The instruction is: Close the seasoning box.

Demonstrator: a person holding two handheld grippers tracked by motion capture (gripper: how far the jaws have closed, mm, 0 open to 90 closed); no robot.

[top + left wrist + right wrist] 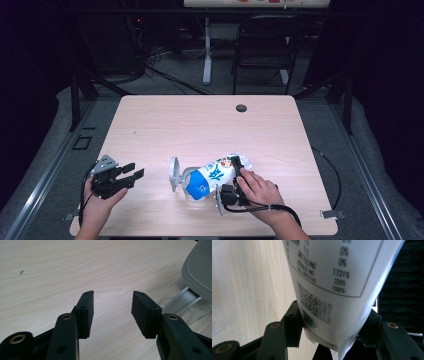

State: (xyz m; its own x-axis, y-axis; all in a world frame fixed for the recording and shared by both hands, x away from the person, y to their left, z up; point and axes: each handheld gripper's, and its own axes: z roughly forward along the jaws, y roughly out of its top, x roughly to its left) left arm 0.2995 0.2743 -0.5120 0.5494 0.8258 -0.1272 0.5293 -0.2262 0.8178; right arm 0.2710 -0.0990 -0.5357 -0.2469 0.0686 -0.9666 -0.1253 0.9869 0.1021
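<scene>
One white plastic pouch with a blue end and printed labels (212, 179) lies tilted near the front edge of the pale wooden desk (200, 120), its blue end poking into one clear container with a grey round lid swung open (176, 175). The right gripper (235, 175) pinches the pouch's other, sealed end, its two pads pressed on either side of the white film (329, 290). One hand (257, 192) wraps that gripper, just right of the pouch. The left gripper (131, 174) rests well to the left of the pouch with its pads spread and only bare desk between them (112, 310); the grey lid (200, 270) sits just beyond it. Far behind the pouch, one small dark round hole (241, 108) marks the desk, and one black folding chair (265, 45) stands beyond the back edge.
</scene>
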